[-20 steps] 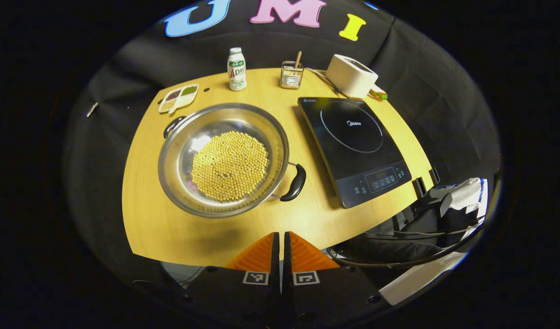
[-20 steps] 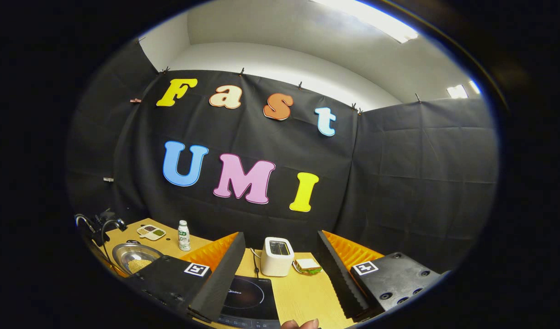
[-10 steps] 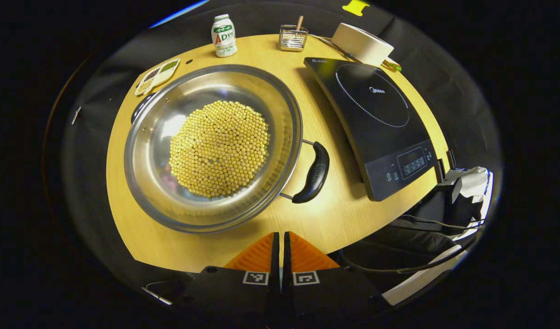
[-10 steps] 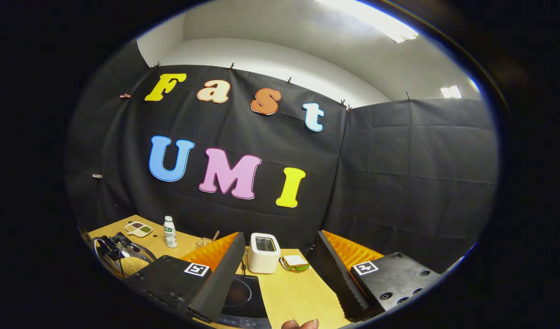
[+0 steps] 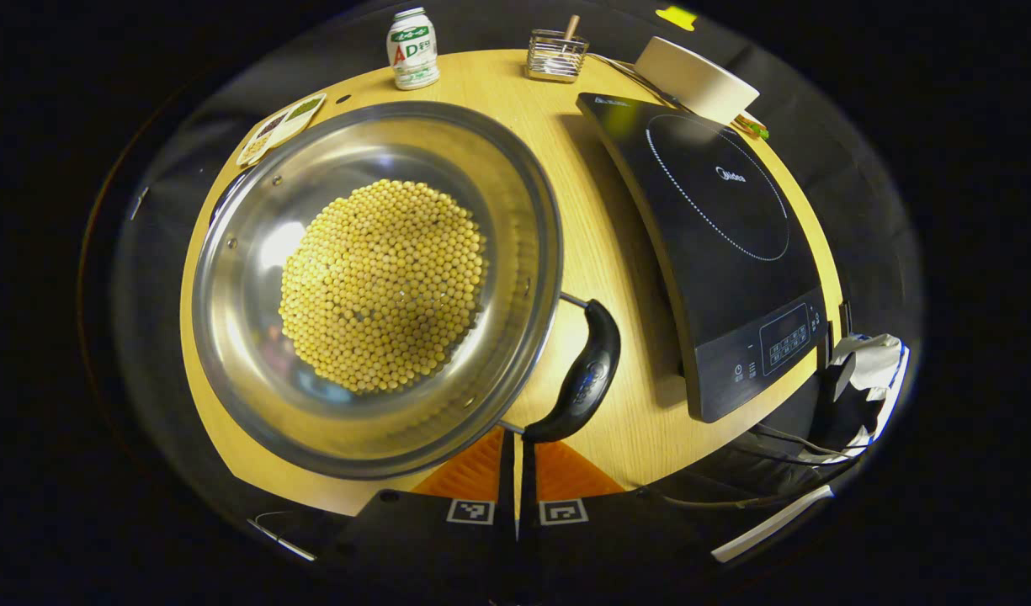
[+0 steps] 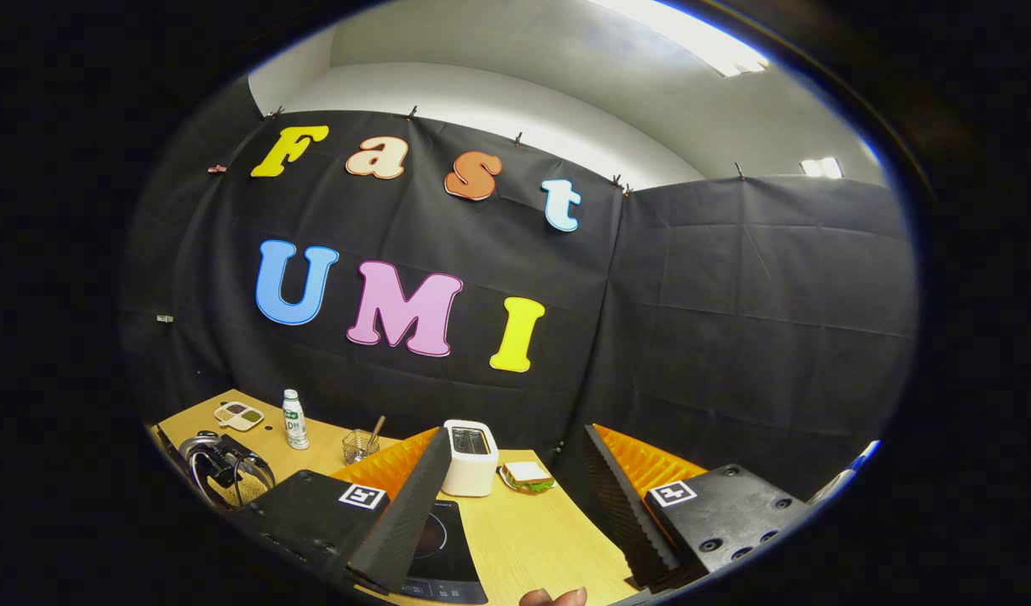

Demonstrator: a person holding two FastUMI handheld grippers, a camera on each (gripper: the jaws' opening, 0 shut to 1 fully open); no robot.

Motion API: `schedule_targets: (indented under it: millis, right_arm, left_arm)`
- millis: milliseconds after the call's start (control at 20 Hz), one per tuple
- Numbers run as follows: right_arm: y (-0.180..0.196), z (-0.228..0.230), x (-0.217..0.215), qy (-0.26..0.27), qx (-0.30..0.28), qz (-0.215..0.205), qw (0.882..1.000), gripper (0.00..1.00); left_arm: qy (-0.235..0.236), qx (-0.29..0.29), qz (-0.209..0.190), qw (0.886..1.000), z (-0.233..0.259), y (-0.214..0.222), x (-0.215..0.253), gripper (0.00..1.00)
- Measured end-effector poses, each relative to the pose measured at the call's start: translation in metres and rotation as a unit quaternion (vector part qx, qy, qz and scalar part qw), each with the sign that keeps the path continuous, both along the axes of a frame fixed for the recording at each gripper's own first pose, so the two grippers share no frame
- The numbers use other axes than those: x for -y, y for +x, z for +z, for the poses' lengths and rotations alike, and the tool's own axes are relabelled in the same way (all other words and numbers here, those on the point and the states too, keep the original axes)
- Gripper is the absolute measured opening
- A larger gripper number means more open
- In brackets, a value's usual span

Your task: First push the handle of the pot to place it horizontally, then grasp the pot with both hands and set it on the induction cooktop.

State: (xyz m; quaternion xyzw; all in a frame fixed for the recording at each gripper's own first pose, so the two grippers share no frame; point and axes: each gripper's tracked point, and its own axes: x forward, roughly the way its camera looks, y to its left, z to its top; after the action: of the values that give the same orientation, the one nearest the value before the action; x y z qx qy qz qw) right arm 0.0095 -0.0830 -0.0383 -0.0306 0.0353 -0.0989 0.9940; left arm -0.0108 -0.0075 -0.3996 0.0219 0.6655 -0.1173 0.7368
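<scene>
The pot (image 5: 372, 286) is set on the table (image 5: 616, 278) near its left edge, beside the cooktop (image 5: 717, 244). The left gripper (image 5: 515, 459), fingers pressed together, is held just beside the handle (image 5: 584, 379). The right gripper (image 6: 515, 497) is held wide apart above the table.

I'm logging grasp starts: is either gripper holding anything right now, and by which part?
Nothing is held. The left gripper is shut and empty just short of the pot's black handle. The right gripper is open above the table.
</scene>
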Motion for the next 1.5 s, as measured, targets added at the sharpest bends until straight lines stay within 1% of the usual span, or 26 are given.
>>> schedule_targets:
  millis: [250,650,900,1200,1300,1500]
  right_arm:
    - [0.003,-0.006,0.004,-0.004,-0.007,-0.002,1.0,0.98]
    - [0.006,-0.012,0.018,-0.009,-0.015,-0.016,1.0,0.98]
    - [-0.003,-0.018,0.024,-0.015,-0.021,-0.029,0.999,0.98]
    - [-0.02,-0.02,0.033,-0.028,-0.025,-0.05,0.998,0.97]
    - [-0.025,-0.02,0.036,-0.027,-0.026,-0.057,0.998,0.97]
    - [-0.027,-0.022,0.029,-0.03,-0.028,-0.053,0.998,0.97]
  left_arm:
    - [0.016,0.028,-0.021,0.999,0.001,0.021,0.014,0.05]
    - [0.026,0.067,-0.022,0.997,-0.001,0.067,0.03,0.05]
    - [0.037,0.092,-0.027,0.995,-0.002,0.105,0.037,0.05]
    - [0.033,0.117,-0.021,0.992,-0.006,0.145,0.045,0.05]
    - [0.03,0.13,-0.023,0.991,-0.004,0.151,0.05,0.05]
    - [-0.003,0.167,-0.029,0.986,0.016,0.146,0.07,0.05]
